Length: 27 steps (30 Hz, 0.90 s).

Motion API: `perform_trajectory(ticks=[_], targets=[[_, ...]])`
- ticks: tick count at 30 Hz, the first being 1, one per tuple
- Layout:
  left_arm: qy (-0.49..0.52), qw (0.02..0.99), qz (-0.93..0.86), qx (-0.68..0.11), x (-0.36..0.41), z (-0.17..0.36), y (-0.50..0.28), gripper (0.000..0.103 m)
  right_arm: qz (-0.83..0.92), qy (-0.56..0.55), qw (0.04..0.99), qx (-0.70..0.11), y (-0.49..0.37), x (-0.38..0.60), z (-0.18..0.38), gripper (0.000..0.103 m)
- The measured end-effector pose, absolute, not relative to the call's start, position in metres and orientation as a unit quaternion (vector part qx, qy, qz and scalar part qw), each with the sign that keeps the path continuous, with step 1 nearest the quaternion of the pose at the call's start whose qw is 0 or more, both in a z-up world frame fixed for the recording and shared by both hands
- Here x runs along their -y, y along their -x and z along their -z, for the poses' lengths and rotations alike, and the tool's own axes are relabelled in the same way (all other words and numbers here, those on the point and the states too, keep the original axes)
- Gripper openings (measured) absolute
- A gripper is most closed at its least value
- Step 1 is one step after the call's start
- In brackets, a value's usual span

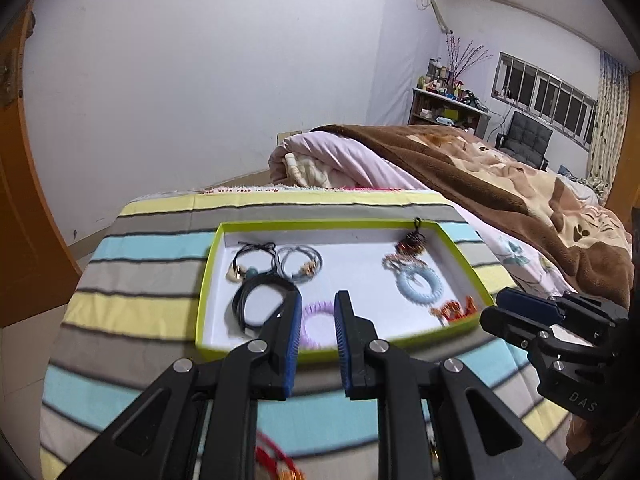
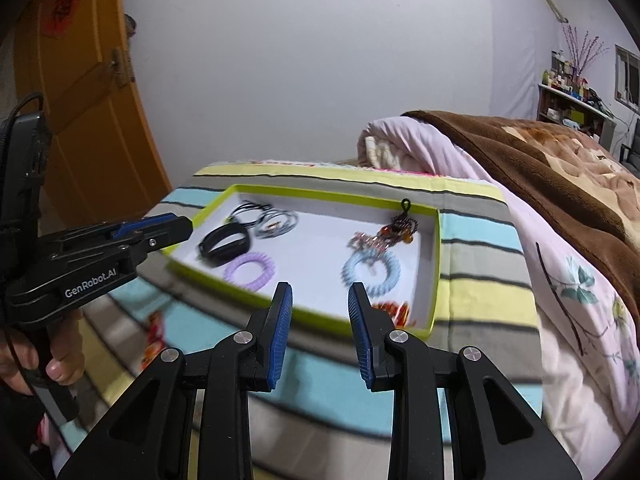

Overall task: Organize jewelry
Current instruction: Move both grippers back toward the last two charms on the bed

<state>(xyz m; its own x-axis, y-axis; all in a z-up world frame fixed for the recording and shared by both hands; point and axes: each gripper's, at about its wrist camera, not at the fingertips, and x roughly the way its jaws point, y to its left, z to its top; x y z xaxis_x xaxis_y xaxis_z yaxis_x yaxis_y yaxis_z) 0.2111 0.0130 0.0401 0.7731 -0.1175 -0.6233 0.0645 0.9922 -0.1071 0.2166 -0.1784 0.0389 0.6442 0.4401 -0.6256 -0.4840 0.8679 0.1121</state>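
So the whole setup sits on a surface covered in a striped cloth of yellow, grey and light blue bands (image 1: 152,240), pushed up against a bed with a brown plush blanket (image 1: 480,160). On the cloth is a shallow white tray with a lime-green rim (image 1: 208,264), and that's where the jewelry is collecting, looks like grouped by type: dark cord pieces at the left end, beaded stuff at the right. I count two coiled spiral bands, a pale blue one (image 1: 420,286) and a lilac one (image 2: 250,268), plus one wide black band (image 2: 226,242), two thin cord loops (image 1: 276,260), one reddish beaded charm piece (image 2: 384,236) and one orange beaded piece (image 1: 454,310) in the near right corner. The left gripper (image 1: 317,340) hovers over the tray's near edge with its jaws apart and nothing between them, same for the right gripper (image 2: 320,332). A blurry red-orange item (image 2: 154,336) lies outside the tray on the cloth, probably next to go in.
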Motion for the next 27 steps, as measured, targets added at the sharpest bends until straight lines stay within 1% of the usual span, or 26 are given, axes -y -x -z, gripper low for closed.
perform_trajectory(ticks=[12,27], targets=[[0.048,0.947,0.031,-0.316,-0.013,-0.035,-0.143,0.018,-0.271,0.029,0.906,-0.323,-0.147,0.187,-0.029,0.03],[0.048,0.948,-0.002,-0.316,-0.032,-0.016,-0.079,0.018,-0.294,0.05,0.898,-0.323,-0.103,0.181,-0.019,0.03]])
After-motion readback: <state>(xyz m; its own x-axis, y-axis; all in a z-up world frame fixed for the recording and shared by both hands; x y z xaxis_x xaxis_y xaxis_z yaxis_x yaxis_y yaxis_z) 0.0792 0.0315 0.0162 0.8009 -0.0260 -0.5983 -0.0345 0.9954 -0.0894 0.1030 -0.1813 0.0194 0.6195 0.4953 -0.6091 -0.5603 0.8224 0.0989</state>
